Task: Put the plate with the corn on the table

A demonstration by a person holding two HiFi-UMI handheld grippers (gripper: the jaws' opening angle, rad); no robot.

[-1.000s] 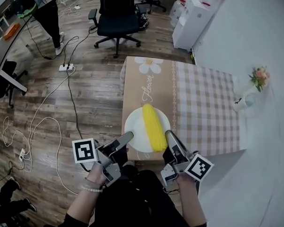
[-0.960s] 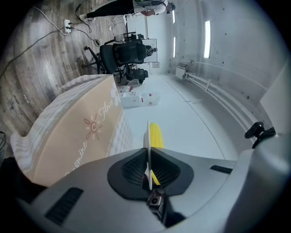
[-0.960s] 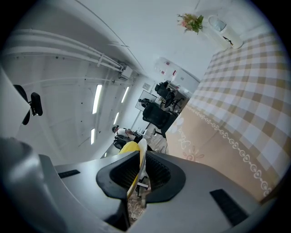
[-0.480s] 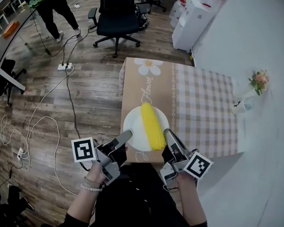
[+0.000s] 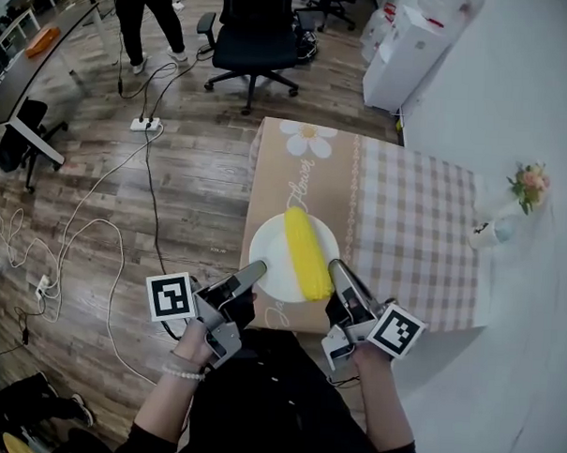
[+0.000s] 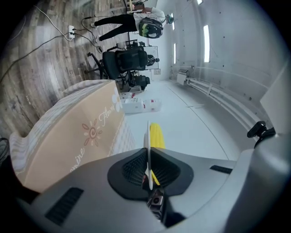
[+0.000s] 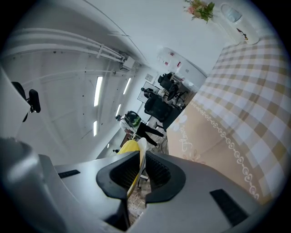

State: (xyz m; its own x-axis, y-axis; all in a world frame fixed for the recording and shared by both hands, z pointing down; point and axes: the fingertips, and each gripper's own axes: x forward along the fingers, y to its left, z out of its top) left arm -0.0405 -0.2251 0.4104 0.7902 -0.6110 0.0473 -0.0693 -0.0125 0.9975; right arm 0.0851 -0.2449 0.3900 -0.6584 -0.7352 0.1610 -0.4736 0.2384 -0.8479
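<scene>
– White plate [image 5: 266,251], item one: where held?
– At two rims. Left gripper [image 5: 254,269] is clamped on the plate's left edge, and right gripper [image 5: 337,268] is clamped on its right edge. Each gripper view shows the thin rim pinched between the ribbed pads [image 6: 134,166].
– Contents?
– One yellow corn [image 5: 307,255], lying lengthwise on the plate's right half, its near end close to the right gripper.
– Position of the plate?
– Over the near end of the desk [image 5: 410,226], above the tan panel of its cloth [image 5: 266,187]. Whether it rests on the cloth or hangs just above cannot be told.
– Gripper fittings?
– One marker cube each: left cube [image 5: 171,297], right cube [image 5: 396,331], both nearer the person than the jaws.
– Cloth pattern?
– The tan panel on the left side has a daisy print [image 5: 306,137] at the far end and script below it. The right part is beige-and-white check.
– Other items at the desk?
– One white vase [image 5: 494,230] with pink flowers [image 5: 531,182], just beside the cloth's right edge and well apart from the plate. Whether it stands on the desk cannot be told.
– Beyond?
– Wood floor [image 5: 88,194] with cables [image 5: 96,231] and a power strip [image 5: 144,125]. A black office chair [image 5: 257,37] stands past the desk's far end and a white cabinet [image 5: 408,57] stands by the wall [image 5: 515,81]. A person's legs [image 5: 148,8] show at far left.
</scene>
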